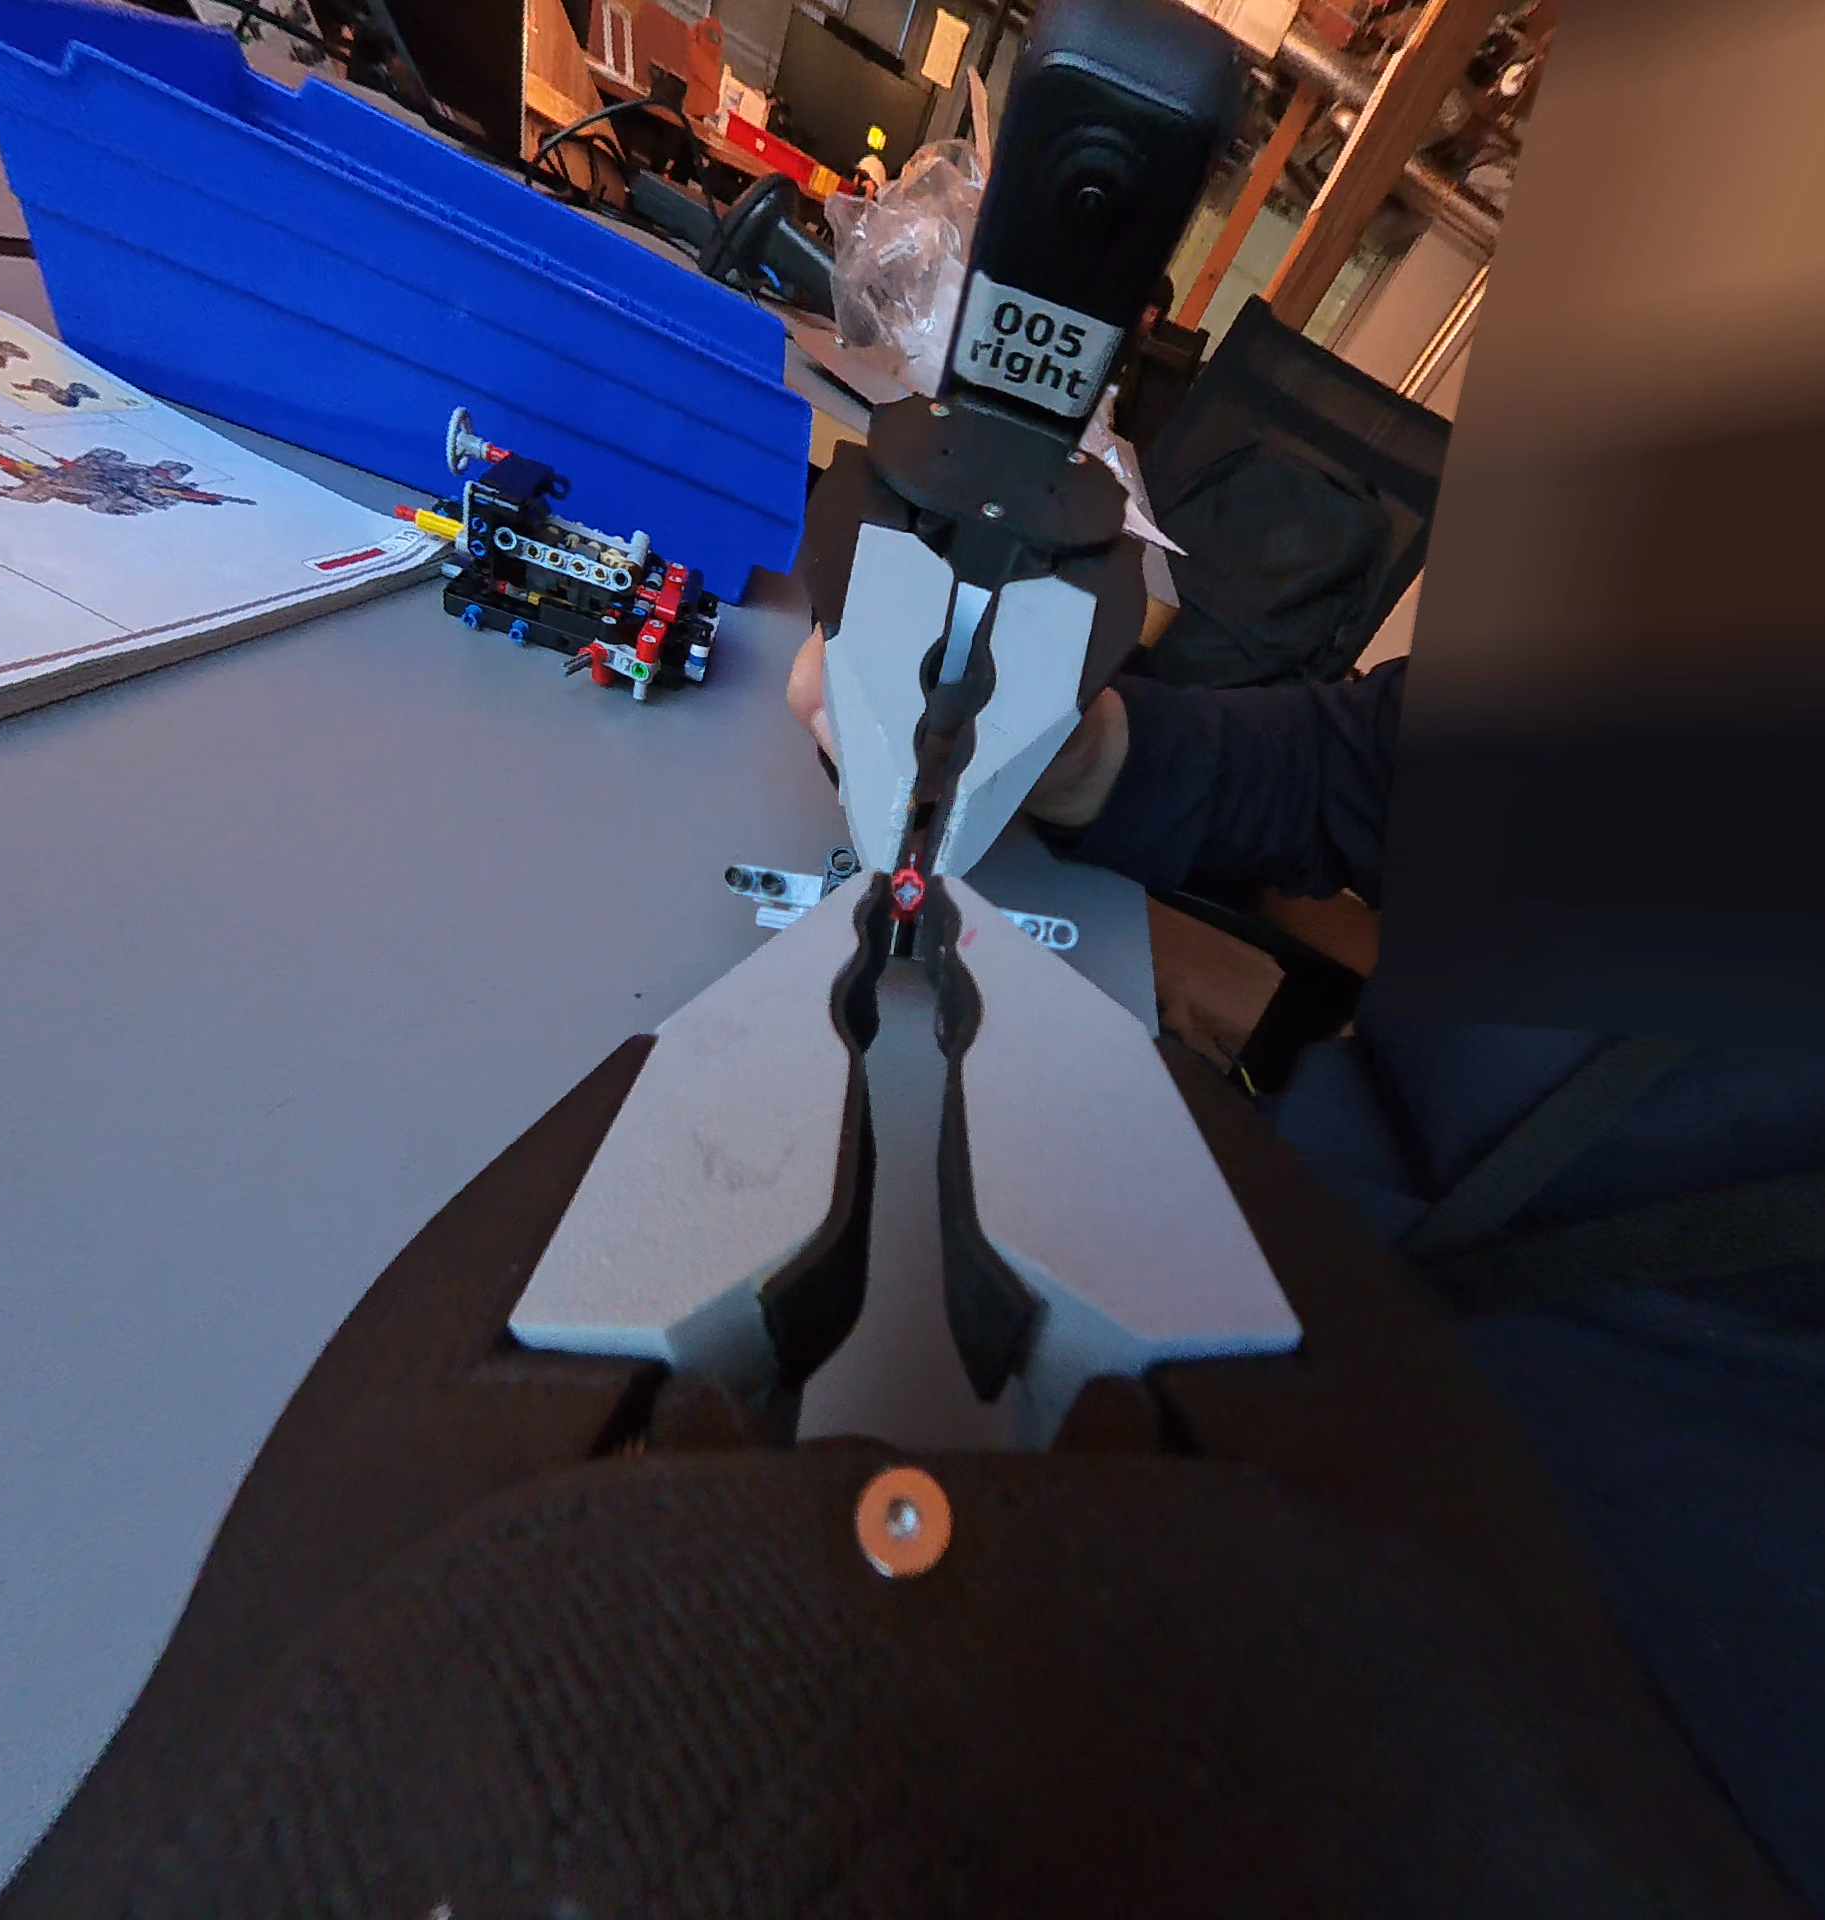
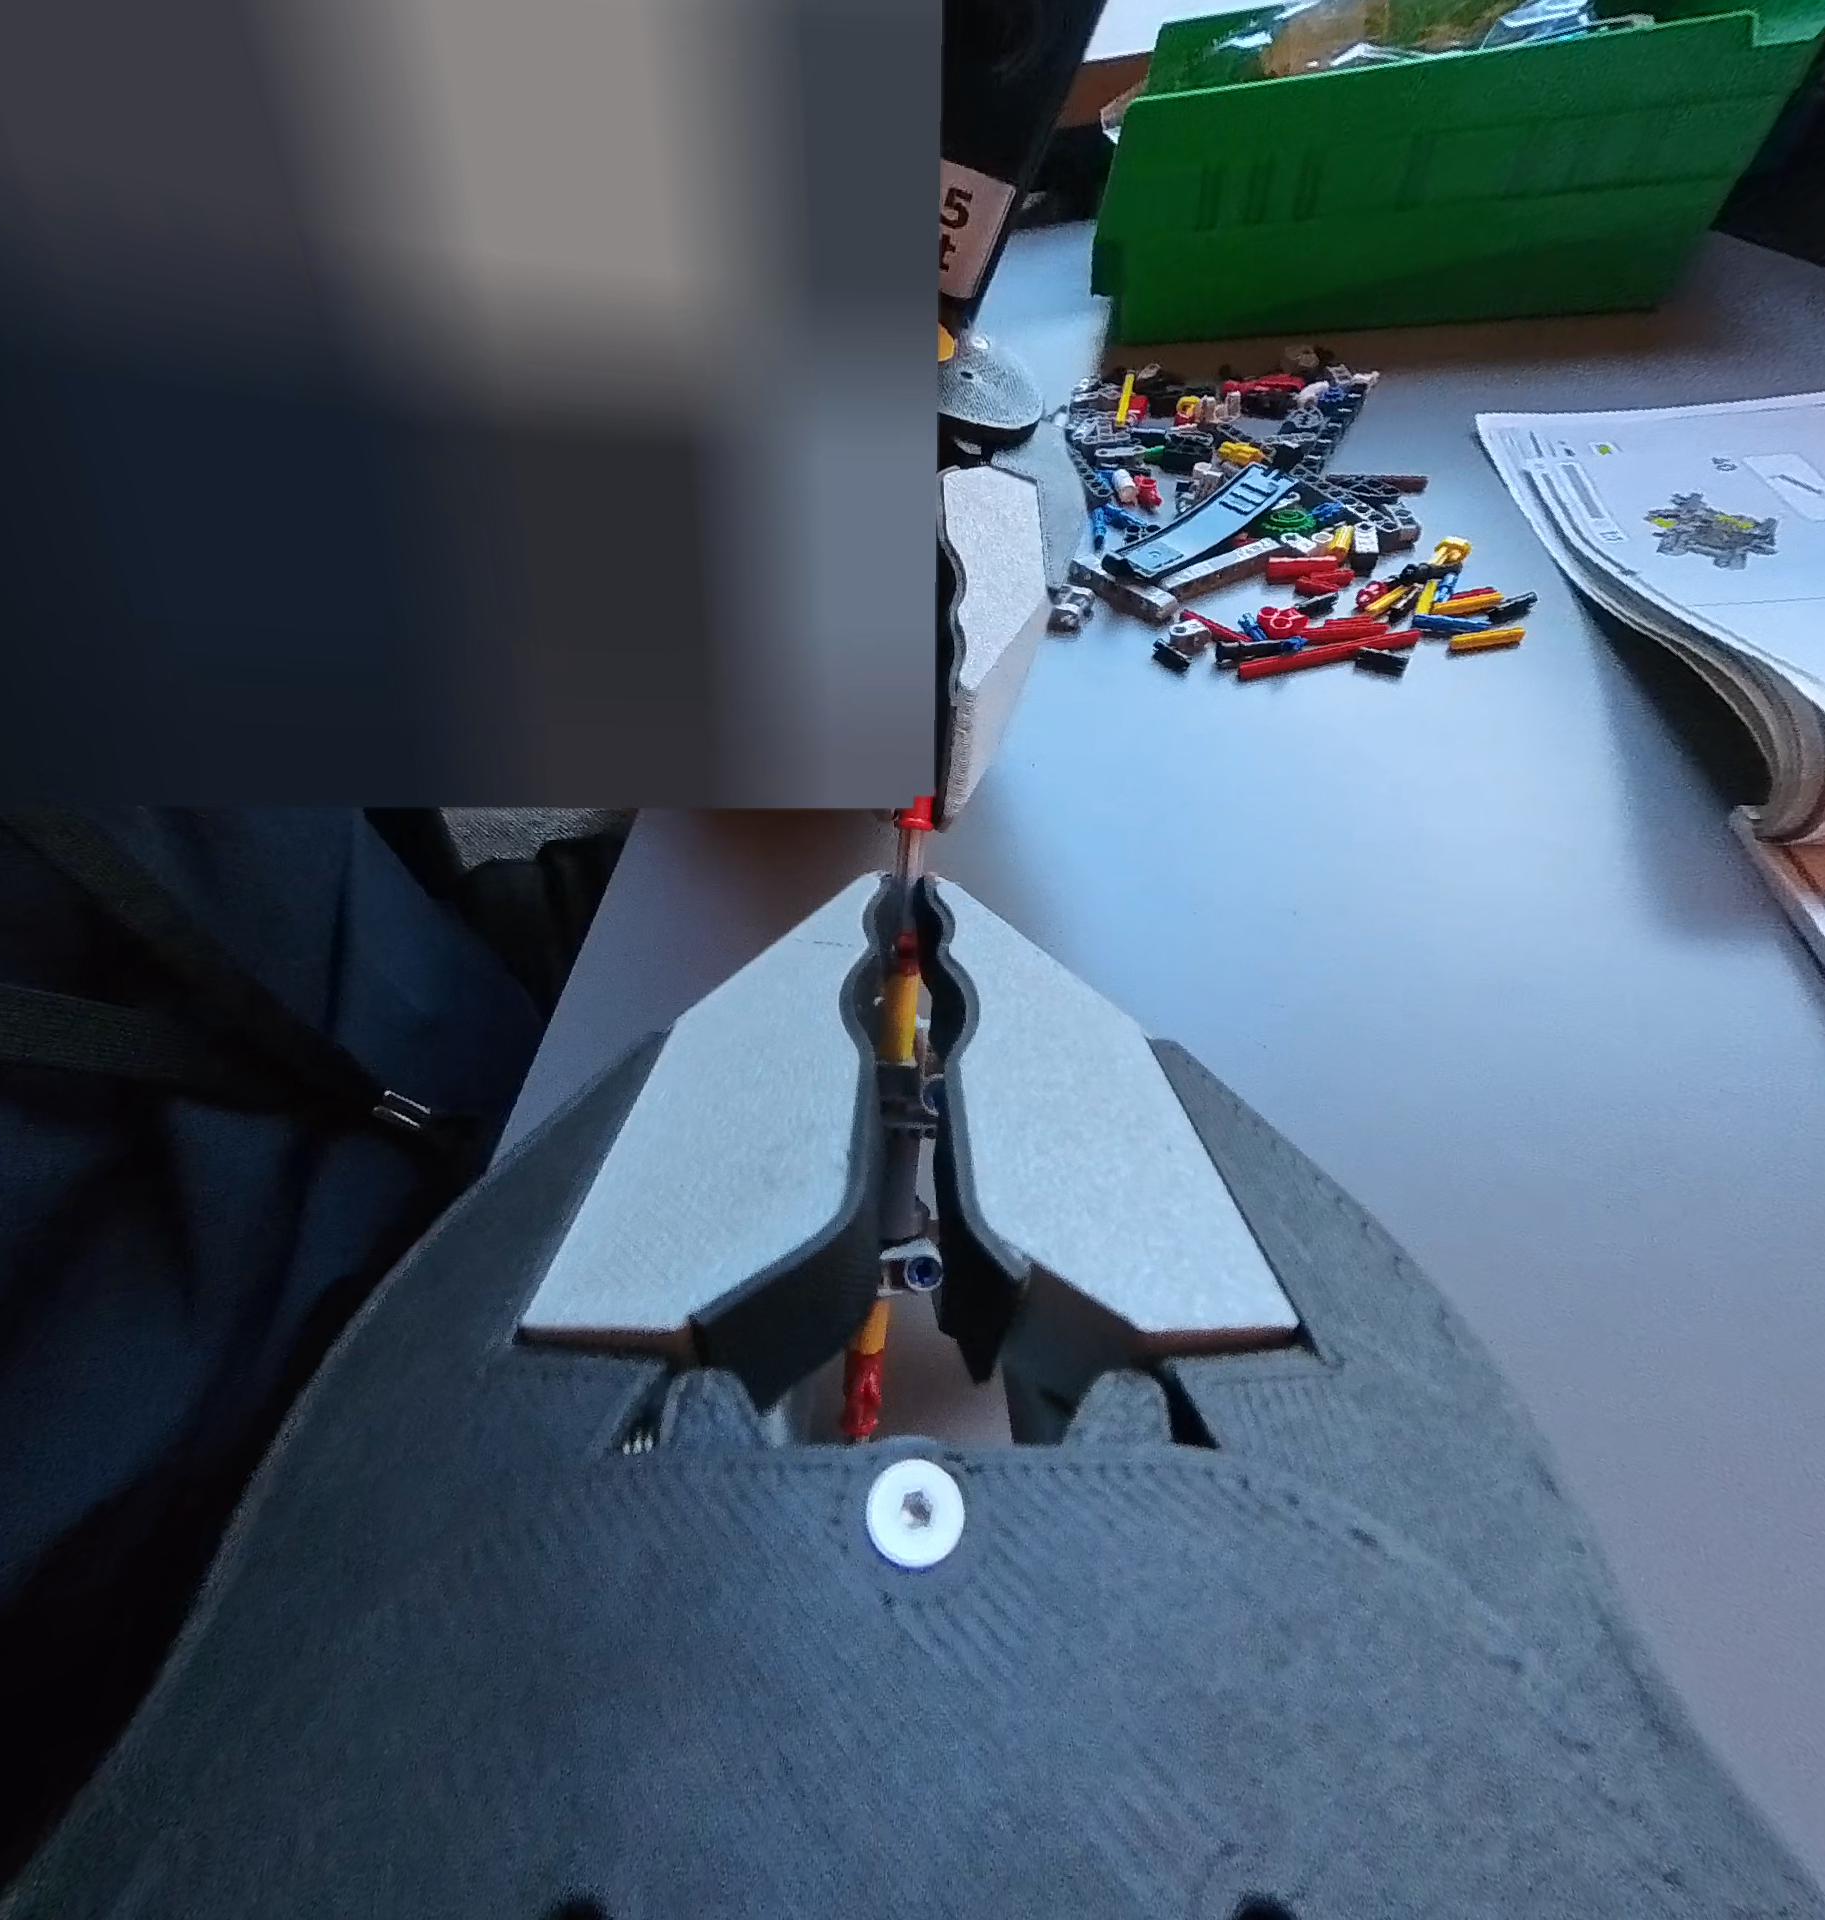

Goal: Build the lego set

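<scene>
Tip to tip above the grey desk point(image 1: 264, 1039), the left gripper point(image 1: 909, 896) is pinching a small red plastic bush point(image 1: 907, 891) while the right gripper point(image 2: 903, 888) is clamping a thin axle assembly of red, yellow and dark plastic pieces point(image 2: 897, 1023).

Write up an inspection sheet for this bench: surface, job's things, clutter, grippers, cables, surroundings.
Surface: grey table, mostly bare in front.
Job's things: part-built brick model; loose brick parts pile; grey beams.
Clutter: open instruction booklet; crumpled clear bag.
Grippers: left gripper pinches a small red bush; right gripper shut on an axle assembly, tip to tip.
Cables: dark cables on the far bench.
Surroundings: blue bin; green bin; wooden racks behind.
</scene>
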The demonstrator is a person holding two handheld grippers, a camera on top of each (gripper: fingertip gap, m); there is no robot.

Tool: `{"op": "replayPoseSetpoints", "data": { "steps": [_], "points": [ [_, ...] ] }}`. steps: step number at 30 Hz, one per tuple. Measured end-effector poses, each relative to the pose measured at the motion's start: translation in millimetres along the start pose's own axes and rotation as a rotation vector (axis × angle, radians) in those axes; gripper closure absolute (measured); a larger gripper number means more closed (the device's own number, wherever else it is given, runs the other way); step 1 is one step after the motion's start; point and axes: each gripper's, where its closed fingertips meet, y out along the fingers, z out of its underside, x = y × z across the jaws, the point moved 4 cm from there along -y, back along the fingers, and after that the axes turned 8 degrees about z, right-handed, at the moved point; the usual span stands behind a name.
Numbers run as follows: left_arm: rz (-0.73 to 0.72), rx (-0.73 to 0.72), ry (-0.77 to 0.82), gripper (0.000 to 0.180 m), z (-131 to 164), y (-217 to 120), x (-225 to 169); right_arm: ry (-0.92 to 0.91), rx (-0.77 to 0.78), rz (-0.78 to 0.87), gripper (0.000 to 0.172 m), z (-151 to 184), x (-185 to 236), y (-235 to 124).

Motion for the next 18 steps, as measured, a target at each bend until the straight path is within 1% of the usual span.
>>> {"op": "replayPoseSetpoints", "data": {
  "steps": [1,7,11,13,15,18],
  "points": [
    [0.001,0.001,-0.002,0.176,0.1,0.1,0.1,0.006,-0.002,-0.006,0.172,0.0,-0.1,0.0],
    [0.027,-0.014,-0.033,0.177,-0.2,-0.3,-0.2,0.047,-0.021,-0.044,0.172,-0.6,-0.2,0.0],
    [0.019,-0.009,-0.012,0.176,-1.3,-1.5,1.3,0.093,-0.036,-0.070,0.172,-0.8,-2.1,0.5],
    [0.018,0.021,-0.033,0.176,1.2,-2.7,4.8,0.067,-0.010,-0.041,0.172,1.8,-3.1,3.1],
    [0.032,0.021,-0.047,0.176,1.3,-3.7,4.8,0.024,0.004,-0.009,0.172,1.8,-1.8,4.2],
    [0.009,0.068,-0.027,0.176,5.0,-3.4,6.1,0.018,0.023,-0.005,0.172,4.6,-1.8,5.5]
  ]
}}
